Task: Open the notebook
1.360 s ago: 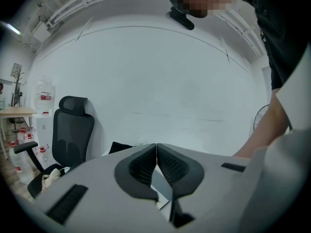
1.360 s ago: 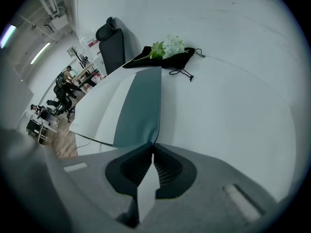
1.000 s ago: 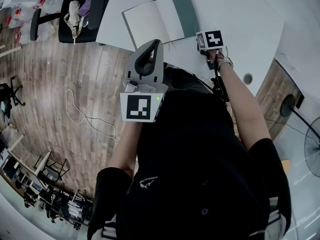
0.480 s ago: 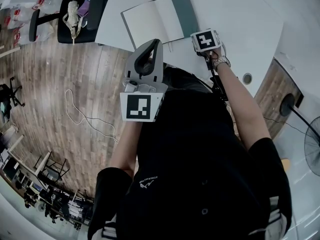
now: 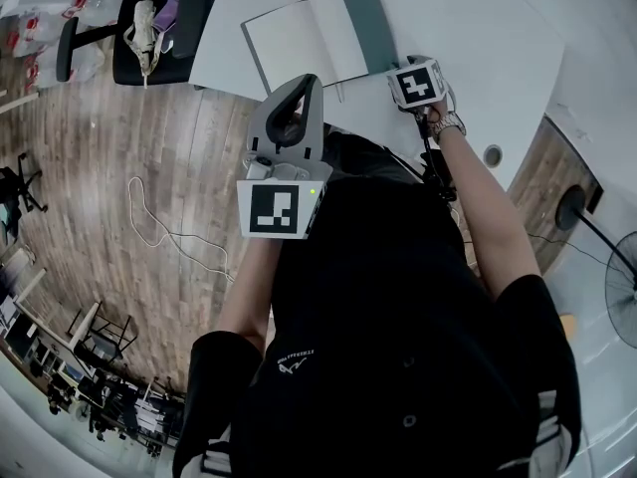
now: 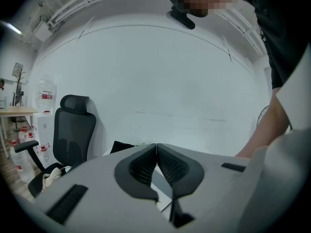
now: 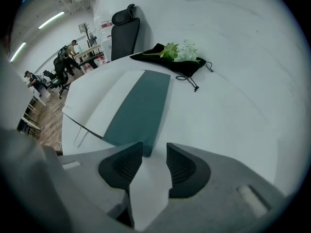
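Note:
The notebook (image 5: 304, 46) lies open on the white table (image 5: 478, 28), a white page to the left and the grey-green cover (image 5: 370, 26) flat to the right. My right gripper (image 5: 406, 72) points steeply down just off the cover's near right corner. In the right gripper view the cover (image 7: 138, 106) ends right in front of the right gripper (image 7: 154, 154), whose jaws are opening with only bare table between them. My left gripper (image 5: 302, 88) is held up off the table's edge, nearly level; in the left gripper view the left gripper (image 6: 156, 148) is shut on nothing.
A black pouch with white flowers (image 7: 176, 56) lies beyond the notebook. A black office chair (image 5: 149, 26) stands at the table's far left. A white cable (image 5: 159, 229) trails on the wooden floor. There is a round cable hole (image 5: 494, 155) in the table at right.
My right gripper's marker cube shifted a little left, then back right, and rolled beside the notebook's cover. The notebook stays open. My left gripper has hardly moved.

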